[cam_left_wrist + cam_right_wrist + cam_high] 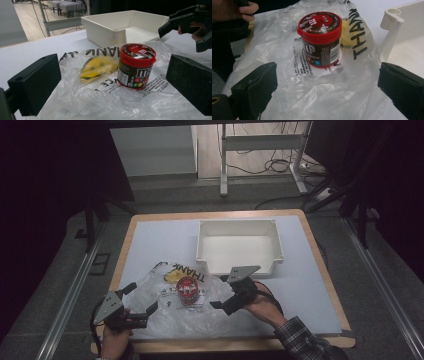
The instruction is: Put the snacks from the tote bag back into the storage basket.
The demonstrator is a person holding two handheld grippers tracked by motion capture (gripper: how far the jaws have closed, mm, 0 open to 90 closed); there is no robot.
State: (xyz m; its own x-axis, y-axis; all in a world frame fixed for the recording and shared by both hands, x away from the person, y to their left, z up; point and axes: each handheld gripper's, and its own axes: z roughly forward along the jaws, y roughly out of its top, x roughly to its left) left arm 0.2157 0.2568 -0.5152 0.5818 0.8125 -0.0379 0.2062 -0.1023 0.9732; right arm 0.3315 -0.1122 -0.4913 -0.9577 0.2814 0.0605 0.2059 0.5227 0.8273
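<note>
Both claws, left gripper (141,306) and right gripper (223,291), gape at lower centre, flanking the red-lidded brown candy jar (187,290) on a crinkled clear plastic bag (150,287), seemingly poised to bag it.

- candy jar (136,66) between the spread black fingers (37,82): red lid, dark brown label, white lettering;
- plastic bag (317,95) under them: clear, black print, yellow patch;
- bin (240,245) beyond: cream white.
</note>
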